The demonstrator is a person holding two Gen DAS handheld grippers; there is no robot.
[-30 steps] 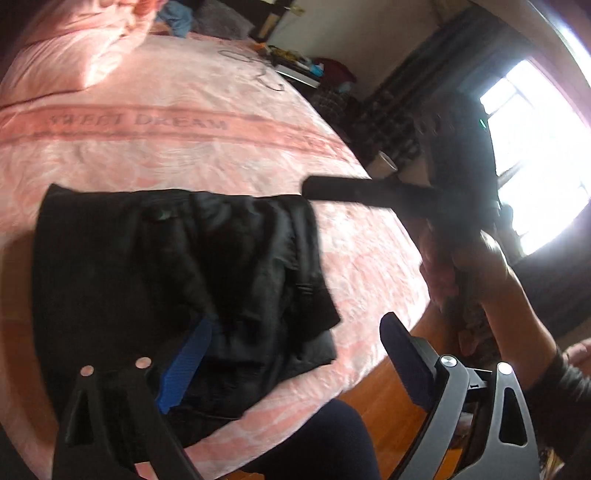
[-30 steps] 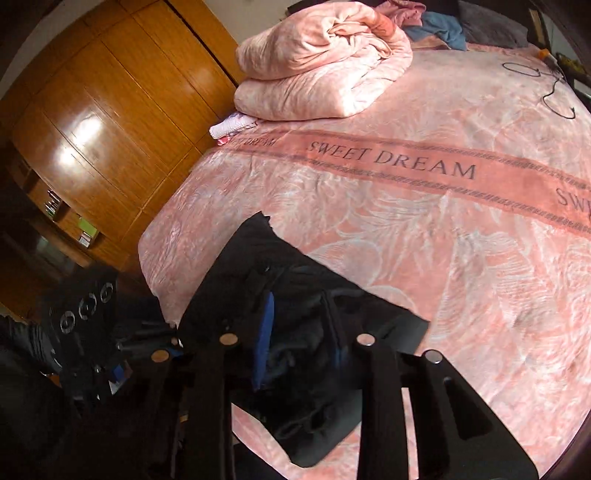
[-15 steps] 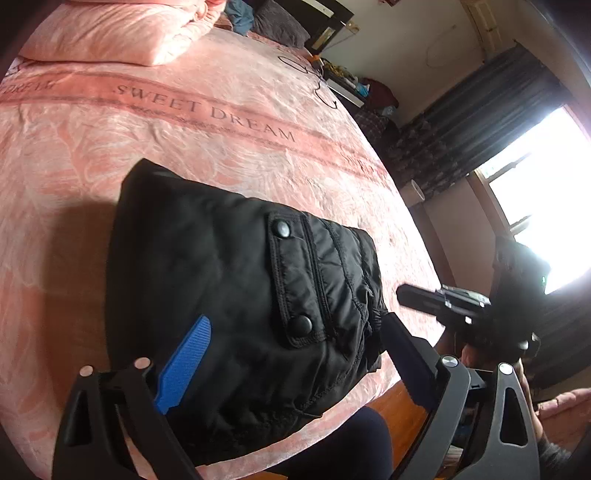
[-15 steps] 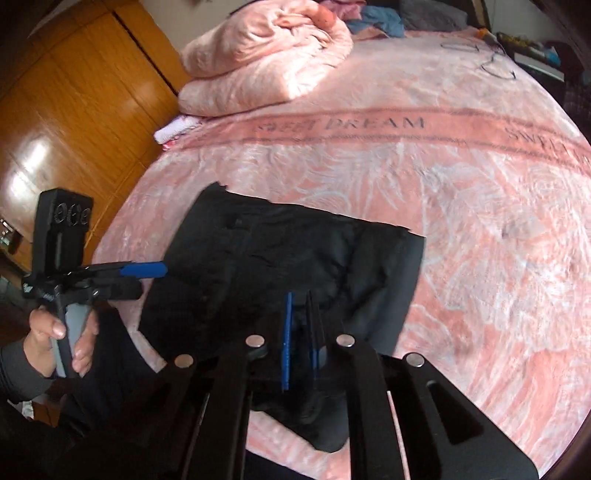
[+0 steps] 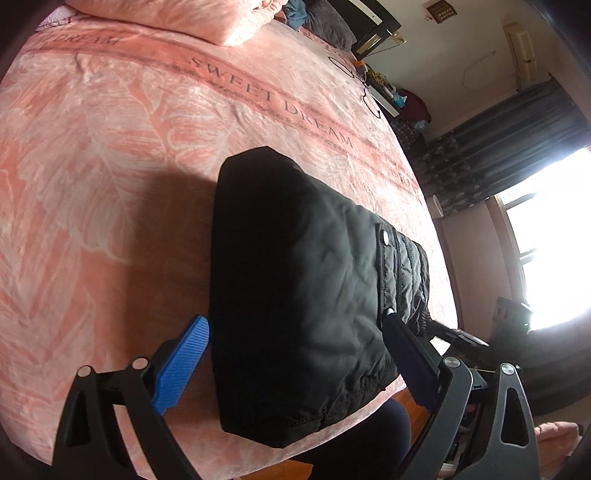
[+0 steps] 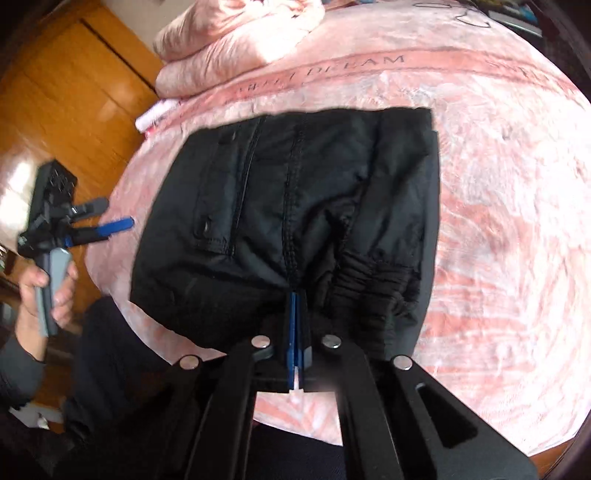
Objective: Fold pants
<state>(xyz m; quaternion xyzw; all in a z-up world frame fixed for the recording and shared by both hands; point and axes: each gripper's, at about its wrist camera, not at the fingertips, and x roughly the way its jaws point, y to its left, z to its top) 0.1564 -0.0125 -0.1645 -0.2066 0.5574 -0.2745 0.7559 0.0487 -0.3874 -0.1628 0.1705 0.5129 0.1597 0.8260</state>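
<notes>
The black pants (image 5: 303, 291) lie folded into a thick rectangle near the front edge of the pink bed; they also show in the right wrist view (image 6: 295, 206). My left gripper (image 5: 295, 343) is open, its fingers spread on either side of the bundle's near end without gripping it. It also shows in the right wrist view (image 6: 107, 218), held off the bed's left edge. My right gripper (image 6: 297, 306) is shut, its blue pads pressed together at the near edge of the pants by the elastic waistband; whether cloth is pinched between them is unclear.
The pink "SWEET DREAM" bedspread (image 5: 110, 147) covers the bed. A folded pink quilt (image 6: 236, 33) lies at the head. A wooden wardrobe (image 6: 62, 92) stands left of the bed. A window and dark curtains (image 5: 517, 155) are to the right. My legs are at the bed's edge.
My left gripper has come down low to the bed's edge and now straddles the folded pants. My right gripper closed fully and moved in to the bundle's waistband edge.
</notes>
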